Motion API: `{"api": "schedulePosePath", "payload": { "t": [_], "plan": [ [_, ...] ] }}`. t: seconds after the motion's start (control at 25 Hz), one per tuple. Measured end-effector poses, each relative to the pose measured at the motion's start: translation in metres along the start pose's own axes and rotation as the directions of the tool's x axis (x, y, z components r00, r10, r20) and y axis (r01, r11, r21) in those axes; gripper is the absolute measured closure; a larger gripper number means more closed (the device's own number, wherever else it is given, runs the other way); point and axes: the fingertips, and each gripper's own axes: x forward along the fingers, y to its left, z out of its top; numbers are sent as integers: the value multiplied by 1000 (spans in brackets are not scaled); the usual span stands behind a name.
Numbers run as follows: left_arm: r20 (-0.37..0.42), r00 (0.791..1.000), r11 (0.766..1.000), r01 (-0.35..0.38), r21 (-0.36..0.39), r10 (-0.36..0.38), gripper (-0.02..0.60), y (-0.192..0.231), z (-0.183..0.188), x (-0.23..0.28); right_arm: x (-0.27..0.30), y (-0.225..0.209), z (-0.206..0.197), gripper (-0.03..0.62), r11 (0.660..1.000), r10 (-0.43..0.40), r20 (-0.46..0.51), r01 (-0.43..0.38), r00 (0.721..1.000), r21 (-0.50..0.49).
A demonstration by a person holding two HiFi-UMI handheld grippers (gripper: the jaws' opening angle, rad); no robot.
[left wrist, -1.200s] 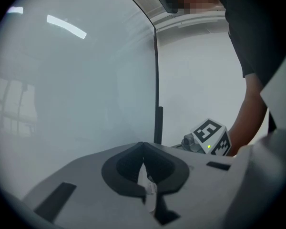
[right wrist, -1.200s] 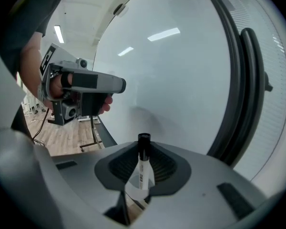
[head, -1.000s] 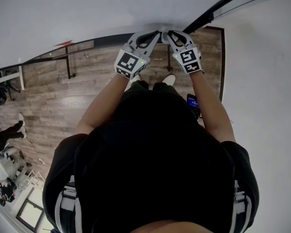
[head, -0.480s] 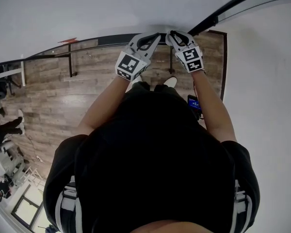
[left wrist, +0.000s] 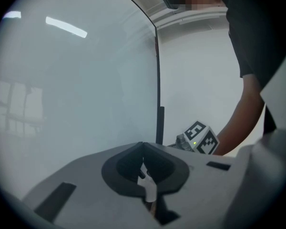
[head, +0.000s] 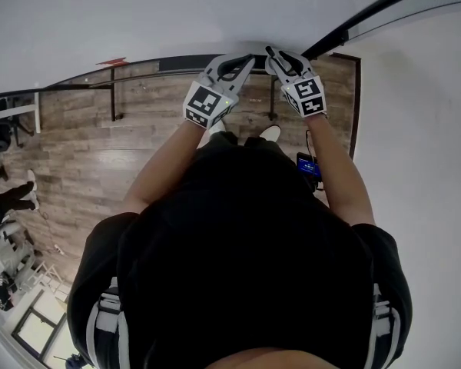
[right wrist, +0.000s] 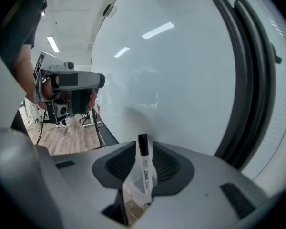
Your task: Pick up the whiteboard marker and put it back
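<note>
The jaws of the right gripper (right wrist: 144,145) stand wide apart and have just been opening. The marker (right wrist: 145,168) stands between them, free of both pads, with a gap on either side. It is white with a black cap, and the cap end points up toward the whiteboard (right wrist: 171,66), close to its surface. Its lower end sits against a clear piece just beneath the whiteboard; whether that is a tray I cannot tell.

The jaws of the left gripper (left wrist: 143,146) are closed together with their tips touching, and they also aim at the whiteboard. A small pale bit shows in the gap behind the tips, too unclear to name.

In the head view both grippers are held up side by side at the lower edge of the whiteboard, with their tips near each other and the left one to the left of the right. The dark frame (right wrist: 257,94) of the whiteboard runs just to the right of the right gripper. Below the whiteboard lies a wood floor (head: 84,156), well apart from the grippers.
</note>
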Motion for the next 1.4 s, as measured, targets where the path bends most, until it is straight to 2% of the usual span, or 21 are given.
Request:
{"api": "schedulePosePath", "payload": {
  "t": [0.28, 0.48, 0.72, 0.96, 1.12, 1.4],
  "plan": [
    [20, 1000, 1000, -7, 10, 6, 577, 2, 6, -1, -19, 0, 25, 485, 1000, -3, 68, 2, 998, 24],
    [38, 999, 1000, -5, 13, 5, 577, 1, 19, -2, -44, -1, 61, 487, 998, -13, 161, 4, 987, 58],
    [108, 994, 999, 27, 33, -30, 577, -13, 59, -4, -86, 0, 111, 496, 994, -19, 307, -16, 952, 112],
    [135, 987, 996, 83, 26, -86, 577, -33, 83, -10, -128, 19, 147, 573, 994, 5, 391, -48, 920, 102],
    [110, 987, 993, 114, 32, -117, 577, -43, 89, -20, -148, 32, 159, 592, 997, 4, 401, -37, 916, 74],
    [136, 984, 993, 115, 39, -119, 577, -49, 98, -24, -163, 38, 163, 594, 998, -8, 400, -15, 917, 54]
  ]
}}
